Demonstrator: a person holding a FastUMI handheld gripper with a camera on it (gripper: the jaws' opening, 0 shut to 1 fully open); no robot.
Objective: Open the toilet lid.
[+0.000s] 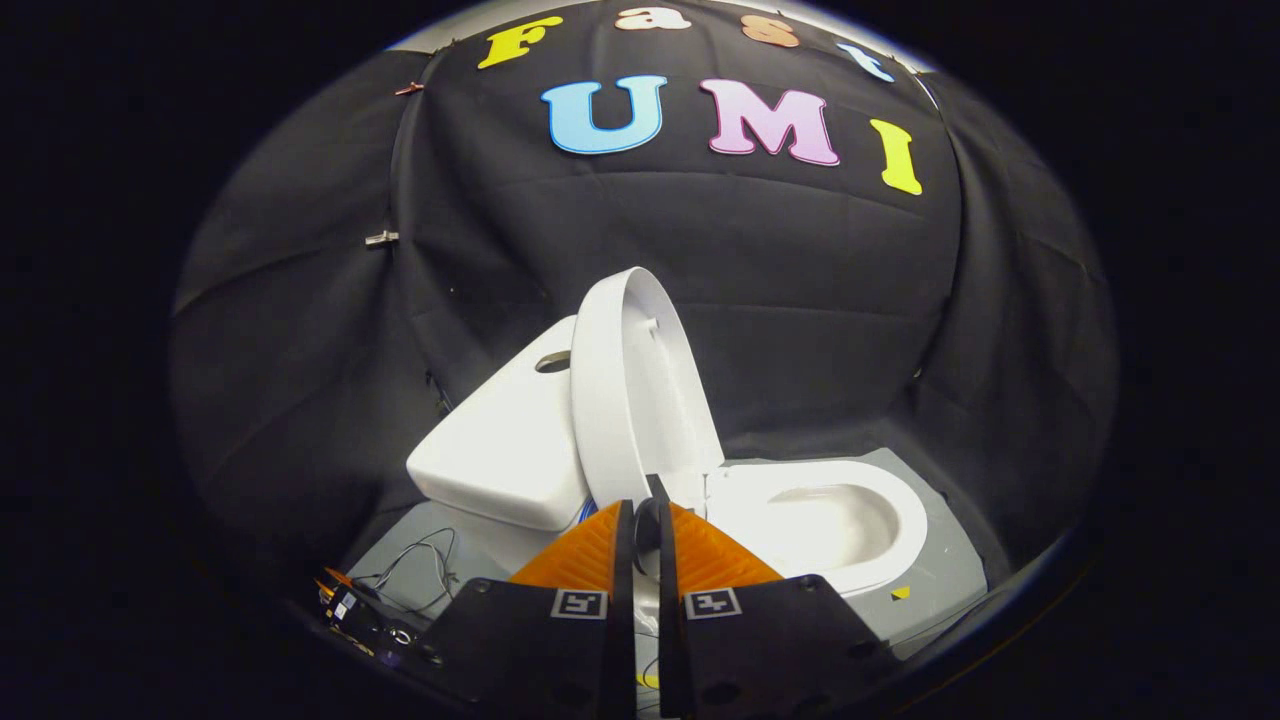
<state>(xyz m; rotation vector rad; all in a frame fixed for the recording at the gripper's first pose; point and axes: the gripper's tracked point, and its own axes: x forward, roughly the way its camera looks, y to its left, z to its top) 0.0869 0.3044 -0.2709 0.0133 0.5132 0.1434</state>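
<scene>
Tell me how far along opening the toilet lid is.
Mostly done: the lid stands raised, leaning back by the tank, and the bowl is uncovered. In hand: the hand-held gripper sits near the lid's base, fingers nearly together with nothing clearly gripped. Left: likely just backing away.

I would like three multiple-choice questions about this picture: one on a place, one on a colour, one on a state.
1. Where is the tank relative to the raised lid?
A. directly behind it
B. in front of the bowl
C. on the floor mat

2. What colour is the toilet bowl?
A. grey
B. white
C. black

3. What state are the claw fingers in?
A. wide open
B. nearly closed, holding nothing
C. gripping the lid

Answers: 1 A, the lid leans towards the tank; 2 B, the bowl is white; 3 B, only a narrow gap separates the fingers.
</scene>
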